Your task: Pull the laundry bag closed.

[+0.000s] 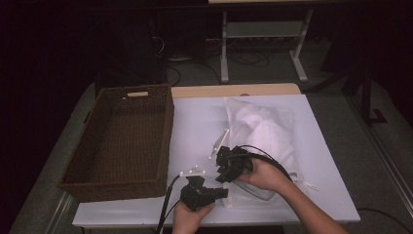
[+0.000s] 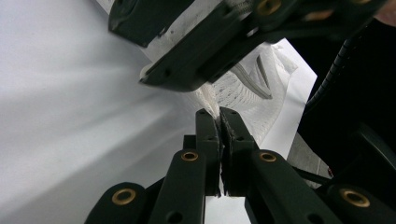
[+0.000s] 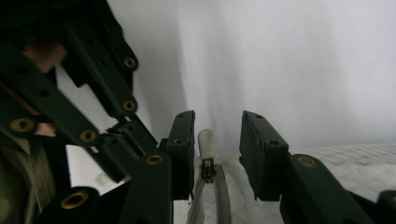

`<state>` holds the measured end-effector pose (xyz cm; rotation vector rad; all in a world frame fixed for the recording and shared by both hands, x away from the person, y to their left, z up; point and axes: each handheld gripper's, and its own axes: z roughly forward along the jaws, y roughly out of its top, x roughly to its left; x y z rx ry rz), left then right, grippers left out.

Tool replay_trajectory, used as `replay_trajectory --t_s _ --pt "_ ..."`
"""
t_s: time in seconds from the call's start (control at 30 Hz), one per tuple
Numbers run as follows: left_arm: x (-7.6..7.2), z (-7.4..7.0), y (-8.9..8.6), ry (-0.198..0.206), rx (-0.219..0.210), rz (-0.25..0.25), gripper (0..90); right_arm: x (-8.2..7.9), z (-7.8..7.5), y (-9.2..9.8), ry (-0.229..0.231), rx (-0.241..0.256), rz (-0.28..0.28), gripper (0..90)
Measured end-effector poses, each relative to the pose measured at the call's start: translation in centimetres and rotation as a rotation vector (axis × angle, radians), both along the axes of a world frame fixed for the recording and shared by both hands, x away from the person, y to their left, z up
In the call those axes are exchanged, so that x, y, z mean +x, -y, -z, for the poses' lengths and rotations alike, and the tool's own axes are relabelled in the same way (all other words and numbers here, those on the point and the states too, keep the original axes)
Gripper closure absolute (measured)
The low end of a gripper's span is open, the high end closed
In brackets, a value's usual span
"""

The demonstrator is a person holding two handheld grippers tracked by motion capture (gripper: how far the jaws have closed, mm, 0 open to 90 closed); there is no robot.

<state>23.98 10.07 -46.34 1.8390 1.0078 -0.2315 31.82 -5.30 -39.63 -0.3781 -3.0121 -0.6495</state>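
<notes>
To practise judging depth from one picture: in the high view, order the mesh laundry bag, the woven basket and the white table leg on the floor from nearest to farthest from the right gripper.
1. Mesh laundry bag: directly under and beside the right gripper, touching it.
2. Woven basket: to the left on the table, apart from it.
3. White table leg: beyond the table's far edge, on the floor.

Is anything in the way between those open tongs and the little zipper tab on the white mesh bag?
Nothing visible blocks it. The right tongs stand open with the white zipper pull already between their jaws, apart from both. The left tongs pinch the edge of the mesh bag just beside them, off to the side, not in the path.
</notes>
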Motion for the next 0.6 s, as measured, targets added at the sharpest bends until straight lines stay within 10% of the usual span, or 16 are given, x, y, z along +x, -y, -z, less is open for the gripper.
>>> replay_trajectory --t_s 0.27,0.6 --pt "-0.2 -0.2 0.0 0.017 -0.005 -0.015 86.9 0.0 0.1 -0.7 -0.026 -0.035 0.008 80.1" --pt "-0.2 -0.7 0.0 0.024 -0.014 -0.027 87.0 -0.3 -2.0 1.3 0.018 0.076 0.024 79.8"
